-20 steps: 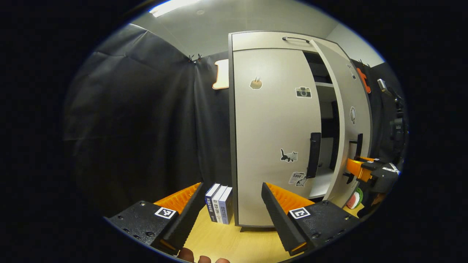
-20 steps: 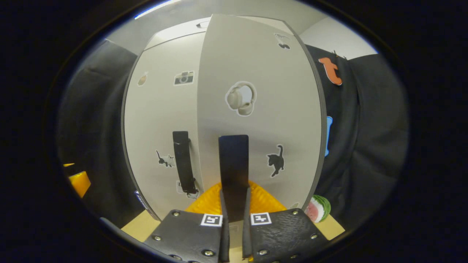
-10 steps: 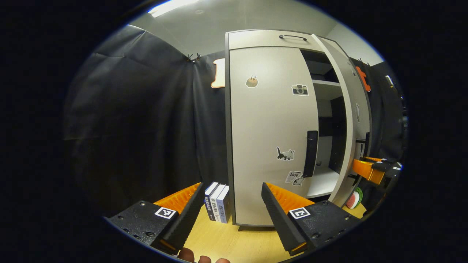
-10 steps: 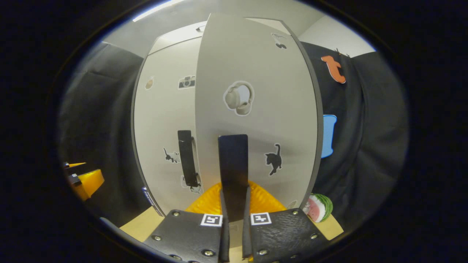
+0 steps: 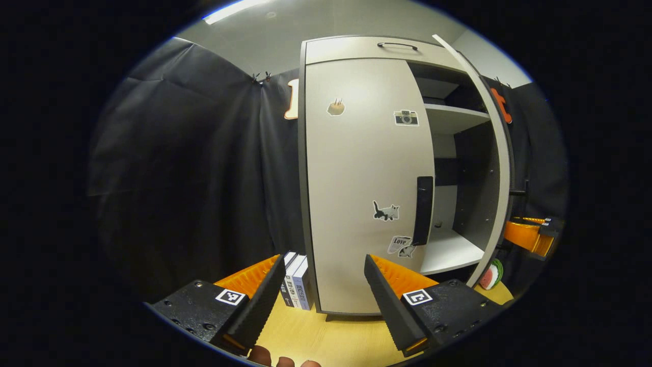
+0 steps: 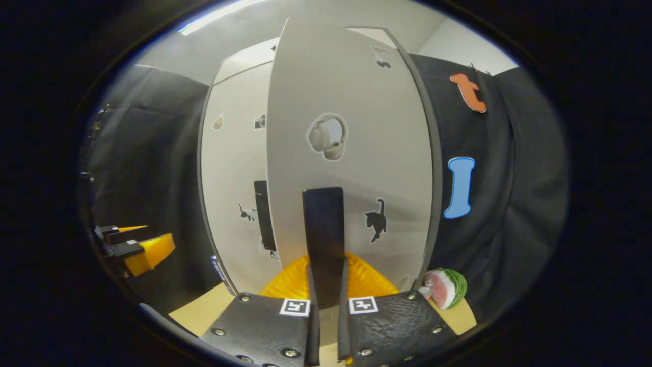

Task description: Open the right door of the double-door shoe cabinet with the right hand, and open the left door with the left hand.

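Two doors front the tall pale-grey double-door shoe cabinet (image 5: 367, 48), which stands on the light wooden table (image 5: 326, 339): the right door (image 6: 351, 153) is swung well out, and the left door (image 5: 364, 178) lies shut against the carcass. Each door carries one flat black vertical bar handle, so there are two handles in all. The right gripper (image 6: 325, 306) is clamped narrow on the right door's handle (image 6: 324, 239), both black fingers pressing the bar from either side, with its orange body showing at the far right of the left gripper view. The left gripper (image 5: 321, 290) hangs wide and empty in front of the cabinet, well short of the left door's handle (image 5: 423, 210), which sits at the door's inner edge beside the open compartment. Judging by their look, the doors are stiff laminated panels, light on their hinges and likely to swing in a fixed arc, so a pull should follow that arc rather than run straight back. The smooth bar may slip, so the best hold seems to be around its middle, fingers closing from both sides. One white shelf (image 5: 448, 114) and the white compartment floor (image 5: 448, 252) show inside. Three upright books (image 5: 297, 280) stand just beside the cabinet's left side, and one watermelon-slice toy (image 6: 444, 288) lies near the open door's foot.
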Demonstrator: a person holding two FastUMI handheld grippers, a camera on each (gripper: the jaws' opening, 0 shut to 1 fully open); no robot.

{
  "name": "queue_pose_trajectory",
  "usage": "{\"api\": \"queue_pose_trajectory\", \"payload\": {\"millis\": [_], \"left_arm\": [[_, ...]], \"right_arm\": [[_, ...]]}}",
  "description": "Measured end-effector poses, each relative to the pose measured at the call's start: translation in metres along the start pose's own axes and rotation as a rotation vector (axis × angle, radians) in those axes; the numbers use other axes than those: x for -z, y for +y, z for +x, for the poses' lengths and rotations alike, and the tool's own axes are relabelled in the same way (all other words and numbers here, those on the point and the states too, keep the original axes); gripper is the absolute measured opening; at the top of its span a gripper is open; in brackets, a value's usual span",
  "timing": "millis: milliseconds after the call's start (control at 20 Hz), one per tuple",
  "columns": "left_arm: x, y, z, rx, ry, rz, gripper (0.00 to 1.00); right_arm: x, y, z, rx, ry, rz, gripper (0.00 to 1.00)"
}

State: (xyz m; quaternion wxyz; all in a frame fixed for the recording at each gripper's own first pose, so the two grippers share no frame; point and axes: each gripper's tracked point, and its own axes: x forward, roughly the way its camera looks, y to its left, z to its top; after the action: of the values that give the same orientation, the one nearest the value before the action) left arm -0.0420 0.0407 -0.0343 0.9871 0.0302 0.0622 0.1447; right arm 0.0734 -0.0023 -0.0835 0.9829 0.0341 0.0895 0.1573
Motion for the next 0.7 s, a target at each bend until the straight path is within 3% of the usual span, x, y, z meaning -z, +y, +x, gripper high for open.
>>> {"api": "queue_pose_trajectory", "payload": {"millis": [400,700], "left_arm": [[-0.006,-0.047,0.01,0.033,-0.001,0.006,0.96],[-0.009,-0.107,0.005,0.057,-0.001,-0.016,0.96]], "right_arm": [[-0.001,-0.02,-0.024,-0.109,-0.017,-0.008,0.13],[-0.001,-0.062,-0.044,-0.126,-0.013,-0.054,0.13]]}}
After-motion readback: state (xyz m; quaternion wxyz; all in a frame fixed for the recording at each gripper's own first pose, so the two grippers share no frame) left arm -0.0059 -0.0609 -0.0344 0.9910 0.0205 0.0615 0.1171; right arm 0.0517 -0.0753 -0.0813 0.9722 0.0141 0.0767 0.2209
